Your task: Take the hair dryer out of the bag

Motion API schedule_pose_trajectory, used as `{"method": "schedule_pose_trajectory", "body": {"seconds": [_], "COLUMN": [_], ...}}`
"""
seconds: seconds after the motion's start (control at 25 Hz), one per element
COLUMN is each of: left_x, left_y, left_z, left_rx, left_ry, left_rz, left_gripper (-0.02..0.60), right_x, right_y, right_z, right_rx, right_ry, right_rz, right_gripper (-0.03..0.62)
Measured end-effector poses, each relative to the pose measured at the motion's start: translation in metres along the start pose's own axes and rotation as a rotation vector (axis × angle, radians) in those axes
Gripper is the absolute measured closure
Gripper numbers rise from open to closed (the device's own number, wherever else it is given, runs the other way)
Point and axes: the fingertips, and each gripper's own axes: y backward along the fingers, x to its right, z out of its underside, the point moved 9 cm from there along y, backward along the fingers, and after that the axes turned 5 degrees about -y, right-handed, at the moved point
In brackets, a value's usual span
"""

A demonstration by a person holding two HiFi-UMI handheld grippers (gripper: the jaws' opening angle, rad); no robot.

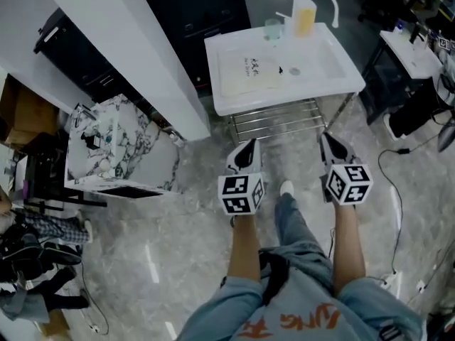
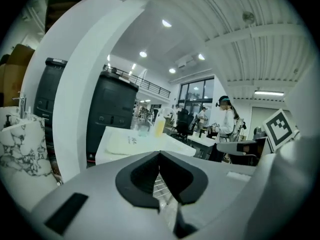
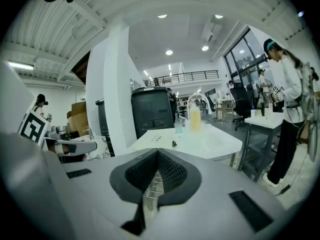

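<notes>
White rectangular table [image 1: 226, 106] on grey marble floor [image 1: 178, 240]; flat cream bag [image 1: 249, 71] on top.
L gripper [image 1: 247, 146] & R gripper [image 1: 327, 139]: jaws fully closed, nothing held, near table's front edge.

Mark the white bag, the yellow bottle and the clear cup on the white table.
white bag [image 1: 245, 73]: head view, its flat middle, below the print.
yellow bottle [image 1: 304, 18]: head view, middle of its body.
clear cup [image 1: 273, 28]: head view, its side wall.
</notes>
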Motion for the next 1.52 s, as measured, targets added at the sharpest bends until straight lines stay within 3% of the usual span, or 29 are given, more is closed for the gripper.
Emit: {"method": "schedule_pose_trajectory", "body": {"seconds": [0.28, 0.52, 0.72, 1.24, 1.36, 1.52], "left_x": [-0.019, -0.02, -0.017, -0.053, -0.065, -0.065], "left_y": [-0.096, -0.176, -0.227, -0.259, -0.269, -0.295], "left_z": [-0.003, -0.042, -0.056, -0.048, -0.043, -0.043], "left_rx": [-0.093, -0.072, -0.092, -0.212, -0.233, -0.261], "left_ry": [0.004, -0.062, -0.116, -0.195, -0.196, -0.238], "left_rz": [-0.019, -0.027, -0.021, -0.085, -0.094, -0.051], "left_gripper": [0.58, 0.58, 0.58, 0.58, 0.579, 0.578], "right_x": [0.047, 0.085, 0.132, 0.129, 0.133, 0.15], "right_y": [-0.107, -0.176, -0.211, -0.267, -0.271, -0.278], "right_z": [-0.013, -0.057, -0.072, -0.084, -0.081, -0.089], "right_rx": [-0.063, -0.028, -0.02, -0.06, -0.075, -0.072], "right_ry": [-0.063, -0.082, -0.148, -0.126, -0.105, -0.099], "right_rz": [-0.06, -0.115, -0.083, -0.185, -0.182, -0.144], "right_gripper": [0.594, 0.594, 0.594, 0.594, 0.594, 0.594]}}
